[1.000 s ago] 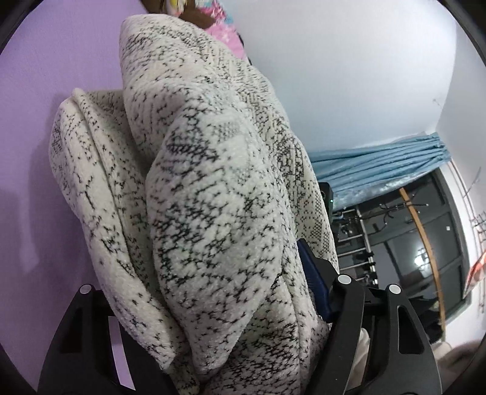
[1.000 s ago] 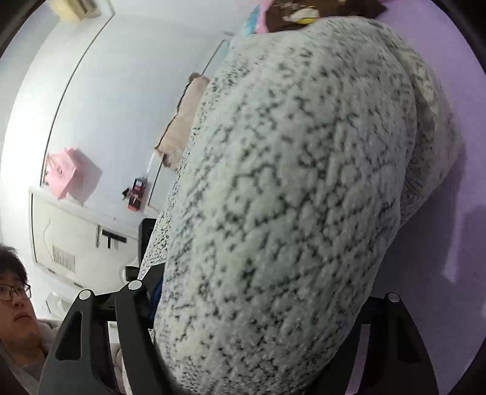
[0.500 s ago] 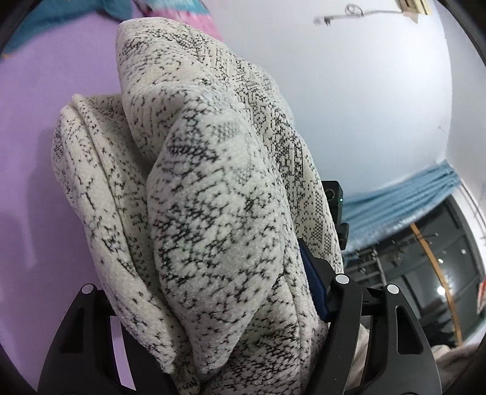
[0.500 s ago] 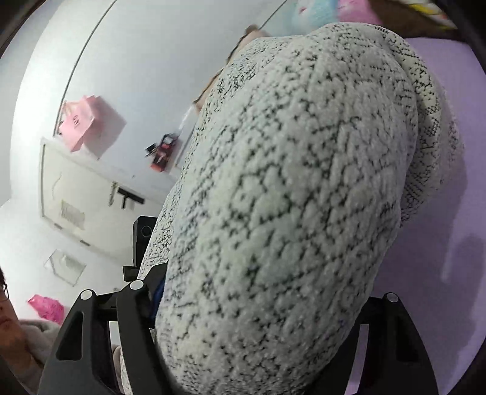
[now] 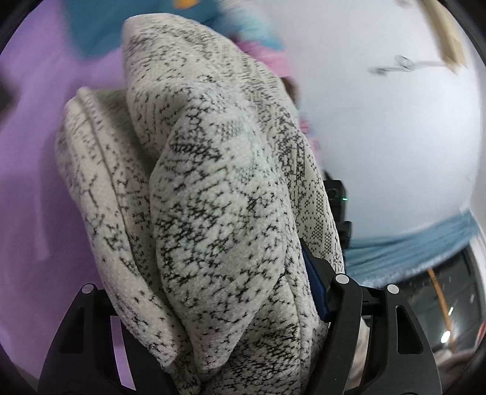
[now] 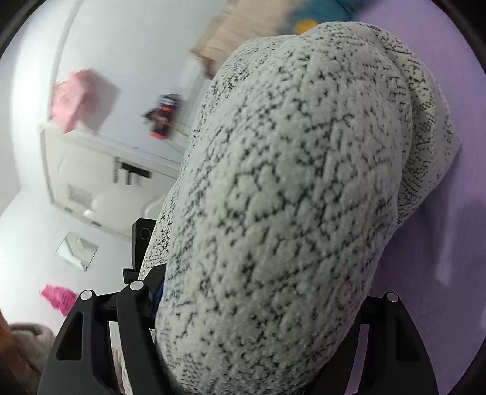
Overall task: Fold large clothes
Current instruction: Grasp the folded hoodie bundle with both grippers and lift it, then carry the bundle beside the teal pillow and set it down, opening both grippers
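Observation:
A thick white knit garment with black speckles (image 5: 212, 212) is folded into a bulky bundle and fills both views. My left gripper (image 5: 218, 349) is shut on the bundle's lower end, its black fingers (image 5: 343, 303) pressed against the folds. My right gripper (image 6: 252, 349) is shut on the same garment (image 6: 288, 197), which bulges out between its fingers (image 6: 133, 310). The bundle is held above the purple surface (image 5: 30, 182). The other gripper's black body (image 5: 337, 197) shows behind the cloth.
A purple sheet (image 6: 440, 273) lies under the garment. Blue and pink clothes (image 5: 182, 24) lie at the far end. A white wall (image 5: 379, 136), blue curtain (image 5: 410, 243) and a pink bag (image 6: 79, 100) on the wall are in the background.
Both grippers have swung with the bundle, so the background has shifted and blurred; the blue clothes have come into view. The grip on the garment has not changed.

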Available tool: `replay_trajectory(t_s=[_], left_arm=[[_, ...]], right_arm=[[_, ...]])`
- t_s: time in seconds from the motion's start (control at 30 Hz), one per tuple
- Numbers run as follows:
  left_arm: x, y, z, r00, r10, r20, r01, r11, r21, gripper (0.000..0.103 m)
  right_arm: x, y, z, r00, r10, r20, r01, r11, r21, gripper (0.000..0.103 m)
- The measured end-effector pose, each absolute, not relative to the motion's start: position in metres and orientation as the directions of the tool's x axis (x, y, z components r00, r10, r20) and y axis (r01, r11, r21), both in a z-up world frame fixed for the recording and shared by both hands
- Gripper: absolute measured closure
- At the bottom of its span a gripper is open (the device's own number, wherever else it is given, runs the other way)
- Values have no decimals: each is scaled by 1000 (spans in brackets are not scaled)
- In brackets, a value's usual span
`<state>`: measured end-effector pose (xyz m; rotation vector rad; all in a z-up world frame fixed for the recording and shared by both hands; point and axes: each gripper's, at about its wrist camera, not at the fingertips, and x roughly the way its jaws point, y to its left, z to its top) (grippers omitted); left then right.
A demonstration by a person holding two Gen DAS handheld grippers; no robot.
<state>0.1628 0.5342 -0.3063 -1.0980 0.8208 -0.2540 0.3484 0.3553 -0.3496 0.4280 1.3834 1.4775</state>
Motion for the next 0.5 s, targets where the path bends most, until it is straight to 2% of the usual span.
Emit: replay_trajectory(t_s=[0.07, 0.17, 0.23, 0.3, 0.33, 0.4, 0.5], left_arm=[[158, 529, -345, 667, -574, -475, -242, 436, -867, 37], [148, 522, -361, 690, -586, -424, -223, 386, -895, 34], [141, 515, -351, 696, -564, -445, -221, 421, -880, 22], [131, 510, -339, 694, -553, -460, -227, 439, -869, 15], [123, 509, -329, 689, -527, -498, -251, 471, -846, 10], [110, 503, -309, 673, -466, -575, -295, 544, -786, 8], [90, 522, -286, 679, -392, -621, -340, 581, -739, 6]], right_arm=[[345, 363, -369, -412, 818, -402, -443, 205, 873, 34], [343, 368, -373, -424, 810, -405, -445, 203, 872, 30], [343, 374, -363, -415, 805, -424, -445, 227, 866, 26], [333, 377, -350, -396, 795, -459, -467, 256, 846, 25], [329, 379, -345, -382, 790, -480, -469, 282, 837, 24], [319, 388, -333, -355, 782, -513, -475, 322, 819, 22], [301, 401, -312, -311, 776, -548, -480, 369, 796, 22]])
